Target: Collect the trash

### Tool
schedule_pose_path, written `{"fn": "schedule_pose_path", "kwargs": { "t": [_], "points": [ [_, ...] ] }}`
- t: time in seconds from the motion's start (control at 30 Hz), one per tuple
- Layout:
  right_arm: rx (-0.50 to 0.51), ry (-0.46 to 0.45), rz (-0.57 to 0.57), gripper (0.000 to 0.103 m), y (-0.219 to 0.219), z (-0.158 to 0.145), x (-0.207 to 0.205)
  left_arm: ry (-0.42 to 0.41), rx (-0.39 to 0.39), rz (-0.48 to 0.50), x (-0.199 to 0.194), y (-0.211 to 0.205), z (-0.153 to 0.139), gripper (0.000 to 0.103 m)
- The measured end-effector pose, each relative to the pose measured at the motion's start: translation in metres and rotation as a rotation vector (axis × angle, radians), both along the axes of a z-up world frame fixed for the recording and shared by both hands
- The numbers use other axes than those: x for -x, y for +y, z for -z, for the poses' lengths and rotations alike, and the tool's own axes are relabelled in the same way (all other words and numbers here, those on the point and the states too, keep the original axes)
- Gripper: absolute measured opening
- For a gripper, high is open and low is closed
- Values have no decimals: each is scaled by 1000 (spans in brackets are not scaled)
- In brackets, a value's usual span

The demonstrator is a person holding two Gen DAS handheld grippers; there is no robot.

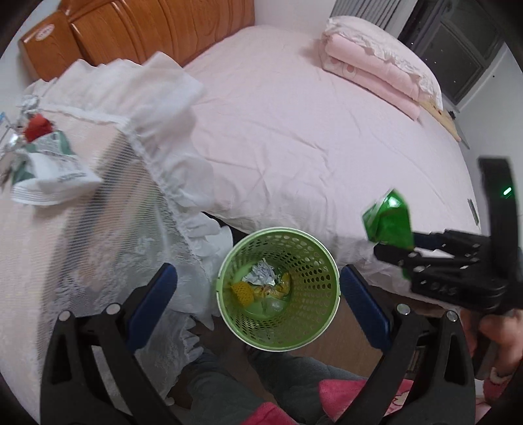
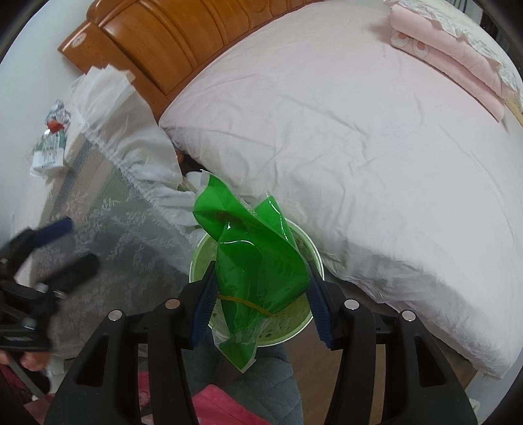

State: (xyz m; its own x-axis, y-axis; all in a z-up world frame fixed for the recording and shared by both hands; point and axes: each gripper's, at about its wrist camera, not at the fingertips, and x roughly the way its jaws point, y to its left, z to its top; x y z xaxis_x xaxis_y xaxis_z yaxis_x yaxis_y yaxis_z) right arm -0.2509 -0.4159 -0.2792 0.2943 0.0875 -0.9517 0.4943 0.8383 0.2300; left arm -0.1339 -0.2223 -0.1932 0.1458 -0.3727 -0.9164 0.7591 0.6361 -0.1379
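1. My left gripper is spread wide, holding nothing, above the green basket.
2. The basket holds crumpled foil and yellow wrappers.
3. My right gripper clamps a green plastic bag over the basket.

Folded pink blanket lies on the bed by a wooden headboard.
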Motion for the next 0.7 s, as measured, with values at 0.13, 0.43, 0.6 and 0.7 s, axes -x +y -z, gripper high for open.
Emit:
{"fn": "schedule_pose_path", "kwargs": {
  "t": [0.13,0.43,0.6,0.7],
  "points": [
    [-25,70,-80,53,25,54,-16,-61,-7,-87,-11,31,-31,95],
    [-56,225,-134,90,56,117,-36,-84,-12,-255,-36,81,-57,95],
    [-24,109,-132,90,56,57,-52,-123,8,-295,-47,105,-75,95],
    [-11,19,-129,91,59,10,-59,-154,37,-320,-55,119,-91,95]
  ]
}}
